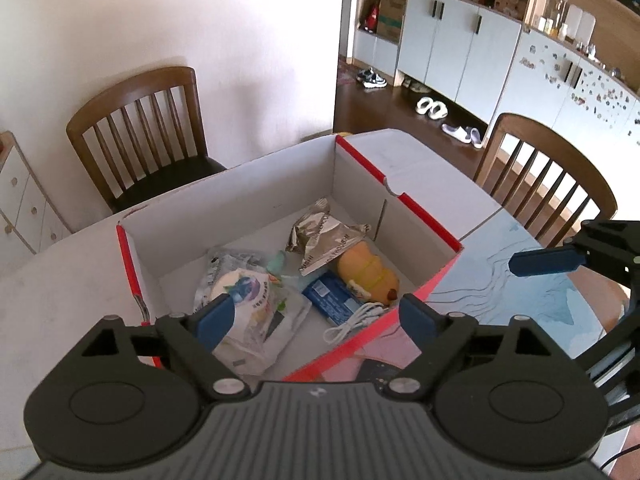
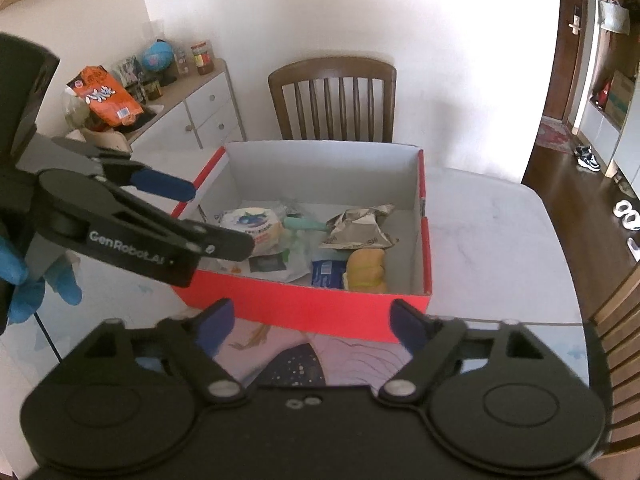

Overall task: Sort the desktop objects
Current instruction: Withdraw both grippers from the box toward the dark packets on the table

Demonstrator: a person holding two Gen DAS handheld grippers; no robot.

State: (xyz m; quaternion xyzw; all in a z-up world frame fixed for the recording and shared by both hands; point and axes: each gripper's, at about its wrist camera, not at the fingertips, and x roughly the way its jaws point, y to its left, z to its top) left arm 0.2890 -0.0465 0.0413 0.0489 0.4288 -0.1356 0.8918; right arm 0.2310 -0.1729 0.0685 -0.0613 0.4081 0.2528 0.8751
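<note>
Red-sided box (image 2: 304, 308) sits open on the pale worktop (image 2: 500, 240), white inside, its near wall parallel to the near worktop edge. Inside, all lying loose on the box floor: clear packet with a round blue-printed label (image 1: 248, 300) at the left, crumpled silver wrapper (image 1: 320, 236) toward the far right, yellow plush toy (image 1: 368, 276) at the right, blue pack (image 1: 332, 300) just left of the toy, coiled white cable (image 1: 356, 320) against the near wall.

Left gripper (image 1: 316, 320) hangs above the box's near-left part, jaws wide apart, nothing between the pads. Right gripper (image 2: 308, 324) hangs over the near worktop in front of the red wall, jaws wide apart, nothing between them. A blue-gloved hand (image 2: 24, 280) carries the left gripper.

A printed mat (image 1: 532, 280) covers the near worktop under and right of the box.

Open worktop lies right of the box up to the rounded far-right corner, and a bare strip runs left of it. 2 wooden chairs stand at the edges: far side (image 2: 332, 96), right side (image 1: 548, 184). Beyond the left edge, a white drawer unit (image 2: 208, 116).
</note>
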